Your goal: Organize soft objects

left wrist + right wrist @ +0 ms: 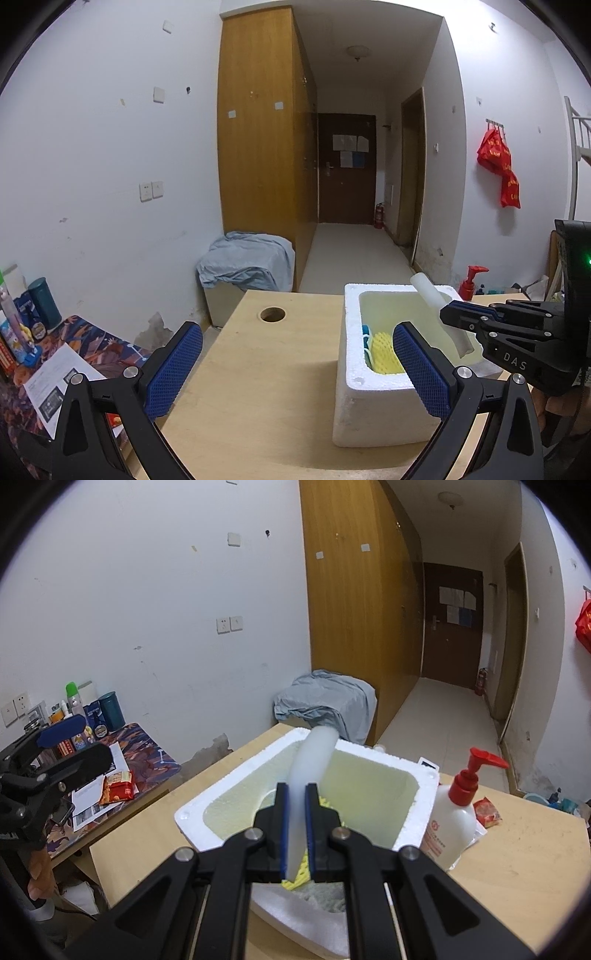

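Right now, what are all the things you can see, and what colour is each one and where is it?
foam box: one, white, on the wooden table.
foam tube: one, white, above the box, pinched in the right gripper.
yellow sponge: one, inside the box.
blue thing: one, inside the box beside the sponge; cannot tell what.
pump bottle: one, white with red pump, on the table right of the box.
snack packets: two, red, one by the bottle, one on the side desk.
cloth: one, grey-blue, draped by the wardrobe.
red bags: hanging on the right wall.
left gripper: black, blue fingers, open.
right gripper: black, shut on the tube.
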